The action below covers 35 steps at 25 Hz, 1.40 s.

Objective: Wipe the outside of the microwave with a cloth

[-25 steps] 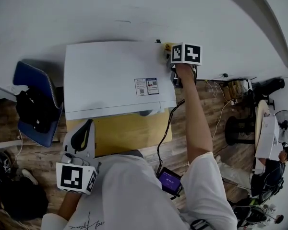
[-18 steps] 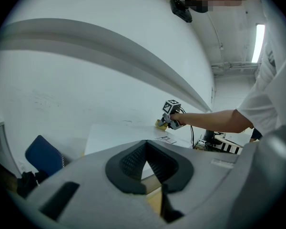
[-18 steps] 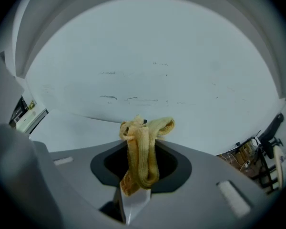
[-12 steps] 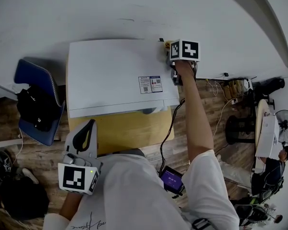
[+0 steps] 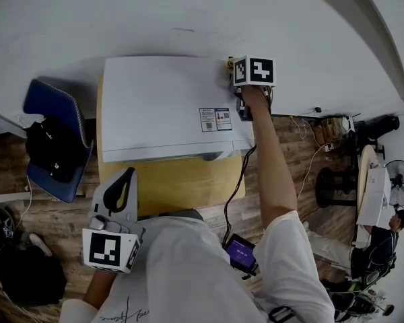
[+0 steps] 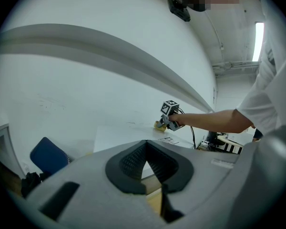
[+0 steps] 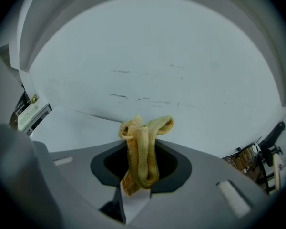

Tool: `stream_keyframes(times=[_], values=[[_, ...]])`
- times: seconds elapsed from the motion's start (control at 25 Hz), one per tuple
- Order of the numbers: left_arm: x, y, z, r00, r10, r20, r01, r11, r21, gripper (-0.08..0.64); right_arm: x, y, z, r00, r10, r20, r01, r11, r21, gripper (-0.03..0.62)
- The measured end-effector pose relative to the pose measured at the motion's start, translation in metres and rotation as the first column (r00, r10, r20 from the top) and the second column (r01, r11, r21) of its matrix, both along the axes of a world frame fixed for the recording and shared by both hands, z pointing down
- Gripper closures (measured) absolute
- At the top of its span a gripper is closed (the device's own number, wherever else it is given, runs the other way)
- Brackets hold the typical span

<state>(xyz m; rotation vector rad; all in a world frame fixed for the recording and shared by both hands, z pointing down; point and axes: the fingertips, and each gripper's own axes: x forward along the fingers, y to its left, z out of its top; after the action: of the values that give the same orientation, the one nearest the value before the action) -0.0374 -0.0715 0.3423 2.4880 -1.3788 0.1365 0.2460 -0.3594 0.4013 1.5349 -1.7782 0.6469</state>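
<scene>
The white microwave (image 5: 161,106) is standing by the far wall. The left gripper (image 6: 144,156) is waiting near, jaws together, empty. The right gripper (image 7: 140,173), clamped on the yellow cloth (image 7: 143,147), is working its far right top corner, having crept slightly left; wiping is probably continuing.

So the microwave (image 5: 168,106) sits on the worktop (image 5: 188,187) backed against the wall (image 5: 188,12), chair (image 5: 54,140) to its left, right gripper (image 5: 236,73) at the microwave's back right top corner with the cloth (image 7: 142,151) in its fingers, left gripper (image 5: 126,173) by the worktop's front left corner.
</scene>
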Motion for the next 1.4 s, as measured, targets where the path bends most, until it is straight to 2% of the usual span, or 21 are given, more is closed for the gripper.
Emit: stream_keyframes(times=[0.32, 0.48, 0.72, 0.84, 1.4], values=[[-0.007, 0.007, 0.004, 1.000, -0.013, 0.007, 0.013, 1.000, -0.002, 0.569, -0.044, -0.003, 0.005, 0.998, -0.057, 0.025, 0.057, 0.998, -0.002, 0.479], [0.004, 0.004, -0.001, 0.999, 0.028, 0.020, -0.028, 0.999, 0.031, 0.571, -0.042, 0.003, -0.004, 0.998, -0.059, 0.011, 0.059, 0.998, 0.001, 0.479], [0.003, 0.014, 0.001, 0.999, 0.032, -0.006, -0.032, 0.999, -0.001, 0.569, -0.069, 0.006, 0.004, 0.997, -0.064, 0.034, 0.064, 0.998, -0.009, 0.479], [0.007, 0.017, -0.001, 0.999, 0.054, -0.009, -0.054, 0.998, 0.017, 0.570, -0.074, 0.006, 0.002, 0.998, -0.065, 0.024, 0.065, 0.998, 0.000, 0.479], [0.006, 0.018, -0.003, 0.998, 0.058, -0.007, -0.058, 0.998, 0.030, 0.570, -0.153, 0.004, 0.003, 0.986, -0.149, 0.069, 0.149, 0.989, 0.002, 0.479]])
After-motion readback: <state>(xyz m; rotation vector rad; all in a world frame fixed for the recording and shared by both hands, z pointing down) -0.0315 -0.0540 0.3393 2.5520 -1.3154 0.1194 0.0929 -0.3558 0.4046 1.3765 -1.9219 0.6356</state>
